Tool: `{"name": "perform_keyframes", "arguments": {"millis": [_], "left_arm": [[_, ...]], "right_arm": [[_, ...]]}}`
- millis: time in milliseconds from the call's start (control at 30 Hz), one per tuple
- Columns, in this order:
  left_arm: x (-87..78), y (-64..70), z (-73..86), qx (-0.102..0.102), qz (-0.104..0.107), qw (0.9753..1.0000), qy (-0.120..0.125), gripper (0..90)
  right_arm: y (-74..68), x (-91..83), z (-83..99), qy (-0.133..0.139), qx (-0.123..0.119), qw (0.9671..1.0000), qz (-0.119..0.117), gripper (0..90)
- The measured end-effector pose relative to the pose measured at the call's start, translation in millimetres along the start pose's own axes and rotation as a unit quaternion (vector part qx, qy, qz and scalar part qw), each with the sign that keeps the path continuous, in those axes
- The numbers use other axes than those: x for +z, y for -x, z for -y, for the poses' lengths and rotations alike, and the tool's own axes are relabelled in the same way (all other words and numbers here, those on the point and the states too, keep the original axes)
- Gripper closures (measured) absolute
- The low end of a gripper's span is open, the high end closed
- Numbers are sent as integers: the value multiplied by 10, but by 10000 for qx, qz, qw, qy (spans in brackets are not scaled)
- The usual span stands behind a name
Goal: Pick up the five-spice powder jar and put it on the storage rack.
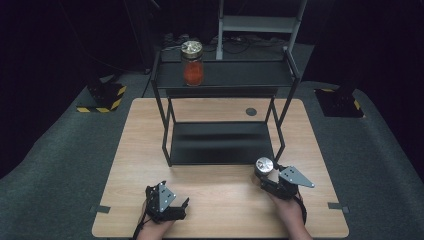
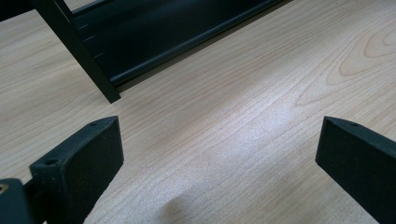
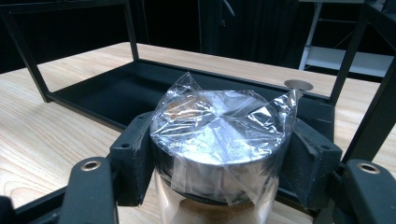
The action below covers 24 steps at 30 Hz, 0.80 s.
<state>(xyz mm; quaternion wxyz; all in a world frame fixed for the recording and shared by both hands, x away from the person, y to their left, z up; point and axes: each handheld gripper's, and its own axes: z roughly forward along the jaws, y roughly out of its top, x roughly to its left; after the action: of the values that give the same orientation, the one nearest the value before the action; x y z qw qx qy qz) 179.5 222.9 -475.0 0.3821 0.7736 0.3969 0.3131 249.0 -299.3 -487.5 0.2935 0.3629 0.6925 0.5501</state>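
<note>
My right gripper (image 1: 265,176) is shut on a jar with a silver lid (image 1: 263,165) near the front right leg of the black shelf rack (image 1: 222,75). In the right gripper view the jar's lid (image 3: 219,135), wrapped in clear plastic film, sits clamped between the two black jaws, just in front of the rack's lower shelf (image 3: 107,93). A second jar with red contents (image 1: 192,64) stands on the rack's top shelf at the left. My left gripper (image 1: 182,205) is open over bare wood at the table's front left; its jaws (image 2: 219,158) hold nothing.
The rack's lower shelf (image 1: 222,142) is a black tray resting on the wooden table (image 1: 150,150). A round grey grommet (image 1: 251,111) sits in the table behind the rack. A rack leg (image 2: 81,56) stands just ahead of my left gripper.
</note>
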Motion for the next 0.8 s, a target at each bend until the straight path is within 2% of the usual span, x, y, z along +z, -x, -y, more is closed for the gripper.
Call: {"name": "perform_keyframes", "arguments": {"millis": [400, 667, 800], "left_arm": [[0, -5, 1, -1, 11, 10000, 1, 11], [-1, -5, 0, 13, 16, 10000, -2, 11], [-1, -1, 1, 24, 14, 10000, 2, 11]], "right_arm": [[-14, -84, -51, 31, -72, 10000, 48, 338], [-21, -192, -148, 114, -65, 9999, 51, 338], [-27, -261, -207, 185, 18, 9998, 40, 338]]}}
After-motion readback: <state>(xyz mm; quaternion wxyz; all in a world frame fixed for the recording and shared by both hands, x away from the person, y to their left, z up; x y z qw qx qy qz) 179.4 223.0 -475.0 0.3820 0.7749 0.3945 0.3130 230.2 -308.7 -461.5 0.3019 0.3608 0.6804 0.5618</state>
